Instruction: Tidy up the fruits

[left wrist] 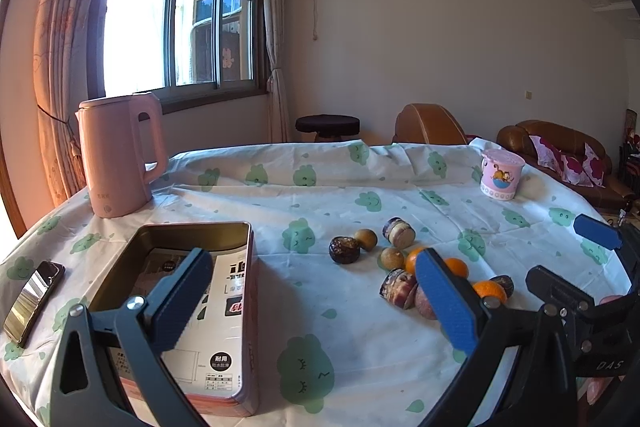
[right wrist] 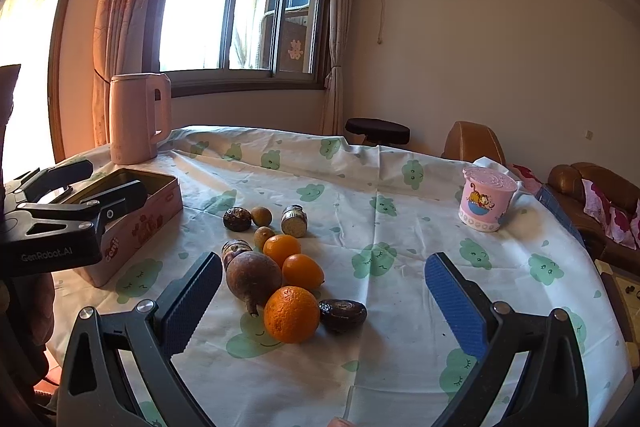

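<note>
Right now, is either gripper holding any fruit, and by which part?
Nothing is held. The left gripper and right gripper are both open and empty; the oranges lie loose on the tablecloth.

bright daylight blows out the window (left wrist: 176,23); warm glare at left, fisheye-bent edges, sharp focus.

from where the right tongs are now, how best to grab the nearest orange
Grip the nearest orange across its round middle, coming down from above. The purple root touches its left and the dark fruit crowds its right, so put the fingers front and back. The right tongs are open wide enough.
</note>
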`<state>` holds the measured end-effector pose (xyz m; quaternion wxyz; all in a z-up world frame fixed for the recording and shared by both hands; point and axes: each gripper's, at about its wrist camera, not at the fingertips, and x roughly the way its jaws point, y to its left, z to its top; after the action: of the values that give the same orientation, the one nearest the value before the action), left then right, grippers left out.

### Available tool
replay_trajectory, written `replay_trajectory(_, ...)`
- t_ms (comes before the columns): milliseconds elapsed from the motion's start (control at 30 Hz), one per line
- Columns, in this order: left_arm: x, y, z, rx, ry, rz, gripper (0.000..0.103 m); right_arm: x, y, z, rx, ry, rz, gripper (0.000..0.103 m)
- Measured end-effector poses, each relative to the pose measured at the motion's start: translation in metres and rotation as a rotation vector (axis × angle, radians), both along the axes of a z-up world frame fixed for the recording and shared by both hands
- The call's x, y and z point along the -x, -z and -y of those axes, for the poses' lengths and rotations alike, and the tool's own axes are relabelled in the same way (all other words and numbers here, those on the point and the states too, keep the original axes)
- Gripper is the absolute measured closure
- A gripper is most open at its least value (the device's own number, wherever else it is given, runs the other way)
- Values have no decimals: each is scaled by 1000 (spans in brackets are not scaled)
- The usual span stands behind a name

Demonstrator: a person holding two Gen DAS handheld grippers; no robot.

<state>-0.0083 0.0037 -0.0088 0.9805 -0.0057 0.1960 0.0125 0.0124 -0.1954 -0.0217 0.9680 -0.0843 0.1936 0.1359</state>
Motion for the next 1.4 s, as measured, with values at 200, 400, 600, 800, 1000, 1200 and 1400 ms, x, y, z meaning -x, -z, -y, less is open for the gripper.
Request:
replay_trajectory(200,0,1,-1,2,1,-2,0,1,2,-2,-2,-2,0,1)
replay_trajectory(400,0,1,-1,2,0,-3,0,1,2,-2,-2,-3,-1,1)
replay_trajectory(600,0,1,-1,3,1,-2,0,2,3,-3,-1,-6,-1,1)
replay_trajectory(800,0,1,-1,1,0,-3,0,3,4,-5,-1,-6,-2,1)
replay_trajectory(1000,0,1,-1,2,0,-2,0,4,4,-6,-2,-8,-2,1)
replay_trajectory(1200,0,1,-2,3,0,-3,0,4,6,-9,-1,-13,-4,1)
replay_trajectory(1400,0,2,-2,2,1,-3,0,4,6,-10,-1,-13,-4,1)
